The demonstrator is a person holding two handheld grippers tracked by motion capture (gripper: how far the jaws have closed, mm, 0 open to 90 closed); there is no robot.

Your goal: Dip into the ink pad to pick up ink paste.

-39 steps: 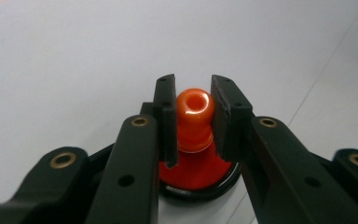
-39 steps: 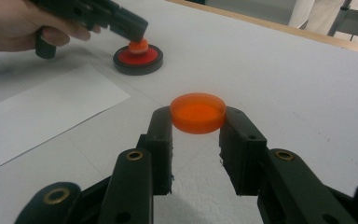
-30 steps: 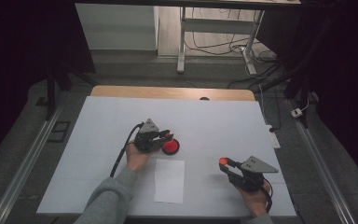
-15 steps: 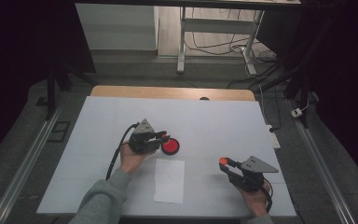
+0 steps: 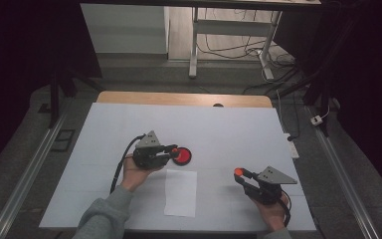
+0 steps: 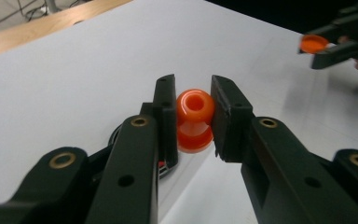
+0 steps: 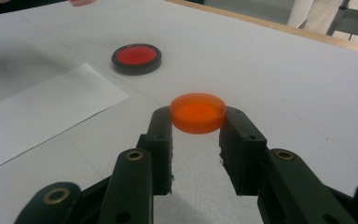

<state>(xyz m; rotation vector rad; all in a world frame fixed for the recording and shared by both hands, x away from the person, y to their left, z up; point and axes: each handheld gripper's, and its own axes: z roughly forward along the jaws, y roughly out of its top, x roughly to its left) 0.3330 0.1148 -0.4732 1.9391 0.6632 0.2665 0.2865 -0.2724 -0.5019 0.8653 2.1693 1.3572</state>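
My left gripper [image 6: 193, 100] is shut on a small orange spool-shaped knob [image 6: 195, 116] with a hole in its top. It holds the knob just over the table, beside a black-rimmed round red pad [image 5: 181, 156]. In the high view the left gripper [image 5: 172, 151] points right at that pad. My right gripper [image 7: 198, 119] is shut on a flat round orange cap [image 7: 198, 112], held level above the table. Seen from above, the right gripper [image 5: 239, 173] sits at the front right with the cap [image 5: 238, 172] at its tips. The red pad [image 7: 136, 58] lies farther off, to its left.
A white sheet of paper [image 5: 180, 192] lies on the white table top [image 5: 229, 129] between the two hands, near the front edge. A wooden strip [image 5: 179, 98] runs along the far edge. Beyond it are table legs and cables on the floor.
My left hand and gripper have drawn back a little to the left from the red pad. The right gripper and its cap have stayed put.
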